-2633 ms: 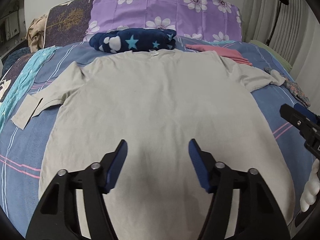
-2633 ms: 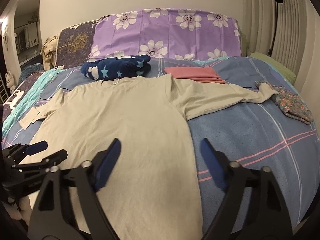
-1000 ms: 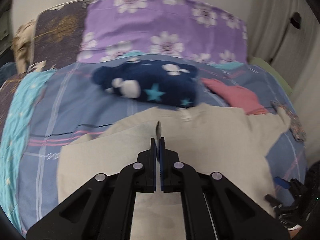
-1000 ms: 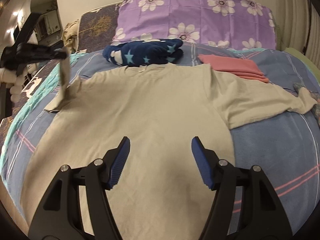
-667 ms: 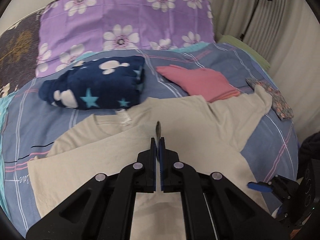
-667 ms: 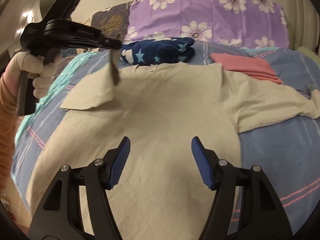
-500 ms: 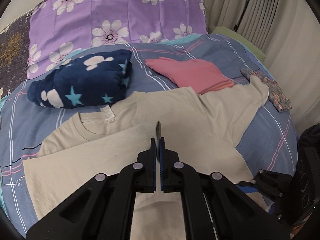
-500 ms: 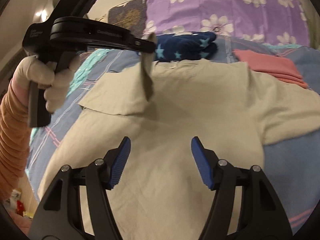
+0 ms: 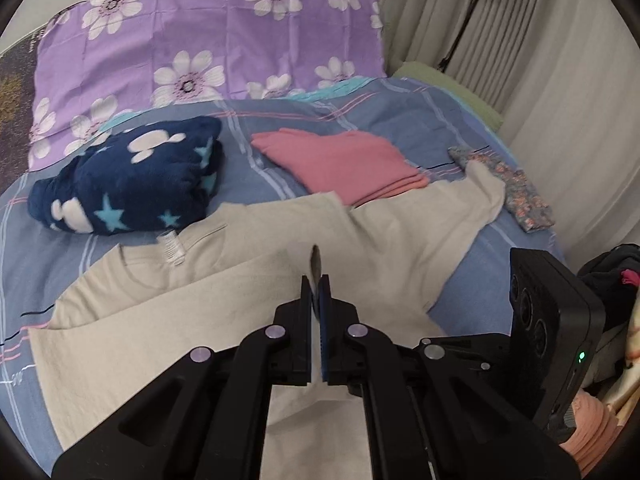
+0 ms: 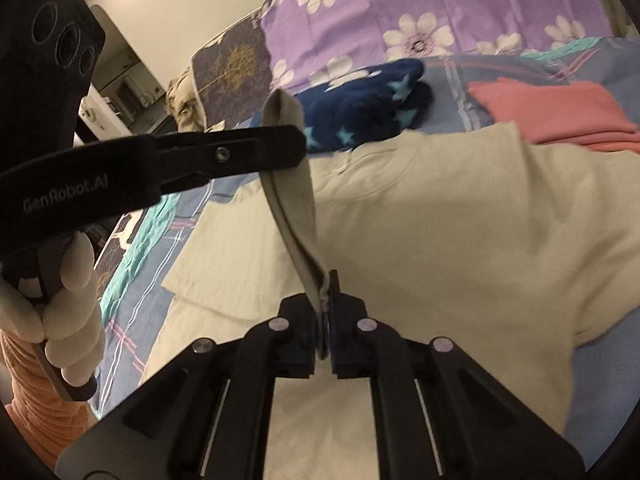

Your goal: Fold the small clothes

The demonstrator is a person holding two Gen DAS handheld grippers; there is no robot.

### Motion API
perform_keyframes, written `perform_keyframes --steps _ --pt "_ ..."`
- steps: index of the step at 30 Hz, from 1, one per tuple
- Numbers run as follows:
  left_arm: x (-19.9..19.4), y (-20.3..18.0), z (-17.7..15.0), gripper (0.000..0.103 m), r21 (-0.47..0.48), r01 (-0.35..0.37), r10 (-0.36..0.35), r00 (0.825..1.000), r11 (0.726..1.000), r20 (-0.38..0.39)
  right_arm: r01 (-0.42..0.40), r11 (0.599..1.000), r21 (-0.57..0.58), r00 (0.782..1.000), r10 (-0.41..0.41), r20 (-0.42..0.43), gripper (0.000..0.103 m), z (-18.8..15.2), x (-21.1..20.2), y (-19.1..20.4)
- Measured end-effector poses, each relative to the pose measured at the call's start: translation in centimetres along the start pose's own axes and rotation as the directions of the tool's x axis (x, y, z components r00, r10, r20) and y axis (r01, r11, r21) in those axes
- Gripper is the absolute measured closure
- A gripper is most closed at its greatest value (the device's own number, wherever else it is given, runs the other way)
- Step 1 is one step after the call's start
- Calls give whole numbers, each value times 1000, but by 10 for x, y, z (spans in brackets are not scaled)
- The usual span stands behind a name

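A beige long-sleeved shirt point(image 9: 248, 248) lies face up on the blue striped bed, its left sleeve lifted and folded over the chest. My left gripper point(image 9: 315, 280) is shut on the sleeve's cuff end. In the right wrist view the left gripper point(image 10: 298, 148) holds the sleeve point(image 10: 296, 216) up as a hanging strip. My right gripper point(image 10: 325, 280) is shut on the lower end of that same strip, just above the shirt body point(image 10: 460, 216). The right sleeve point(image 9: 472, 200) lies spread out to the right.
A rolled navy star blanket point(image 9: 128, 176) and a folded pink garment point(image 9: 340, 160) lie beyond the collar. A small floral cloth point(image 9: 516, 192) sits by the right sleeve end. A purple flowered pillow point(image 9: 200, 40) is at the head. Curtains and clothes are at the right.
My left gripper has carried the sleeve rightward over the shirt body. My right gripper, open half a second ago, has closed on the hanging sleeve.
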State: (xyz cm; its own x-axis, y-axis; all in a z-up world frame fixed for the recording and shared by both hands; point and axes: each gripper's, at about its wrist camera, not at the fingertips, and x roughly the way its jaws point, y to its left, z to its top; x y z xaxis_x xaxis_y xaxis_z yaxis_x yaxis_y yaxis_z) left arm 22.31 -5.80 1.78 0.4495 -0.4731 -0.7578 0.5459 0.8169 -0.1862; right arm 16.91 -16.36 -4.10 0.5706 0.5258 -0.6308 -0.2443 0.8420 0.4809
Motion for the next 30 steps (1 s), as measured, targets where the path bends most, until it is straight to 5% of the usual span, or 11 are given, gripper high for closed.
perform_keyframes --steps 3,5,7,10,13,17,21,25,27,29,30 --pt "-2 -10 1 90 9 -24 24 999 1000 30 35 997 67 999 -34 -8 98 -1 -11 -26" --pt "-15 -5 -6 69 -1 -29 29 997 1000 69 71 991 116 997 -69 -22 98 -8 -11 -47" --pt "-36 11 -20 59 -26 -86 88 988 996 123 87 983 162 995 -79 -52 98 -16 -9 -67" --pt "-64 48 -48 56 -79 -186 196 970 979 144 78 978 192 993 -60 -100 98 -30 2 -80" --pt "-88 105 -90 54 -213 -283 310 945 935 104 93 982 166 990 -74 -116 93 -38 7 -78" --pt "-112 187 -152 54 -424 -406 444 896 810 -8 49 980 194 993 -27 -119 72 -31 12 -79" --pt "-113 236 -187 54 -548 -370 407 912 751 -58 101 977 189 992 -83 -99 63 -16 18 -76" --pt "-89 245 -187 54 -558 -262 290 956 787 -40 133 976 171 989 -120 -85 92 -10 21 -73" --pt "-72 242 -186 58 -524 -280 278 957 804 -85 156 976 151 986 -144 -85 92 -14 20 -69" --pt "-63 236 -187 81 -498 -270 257 962 824 -96 206 968 142 976 -194 -97 88 -18 18 -72" --pt "-61 235 -190 84 -499 -260 249 964 827 -88 233 961 150 971 -221 -95 79 -19 14 -75"
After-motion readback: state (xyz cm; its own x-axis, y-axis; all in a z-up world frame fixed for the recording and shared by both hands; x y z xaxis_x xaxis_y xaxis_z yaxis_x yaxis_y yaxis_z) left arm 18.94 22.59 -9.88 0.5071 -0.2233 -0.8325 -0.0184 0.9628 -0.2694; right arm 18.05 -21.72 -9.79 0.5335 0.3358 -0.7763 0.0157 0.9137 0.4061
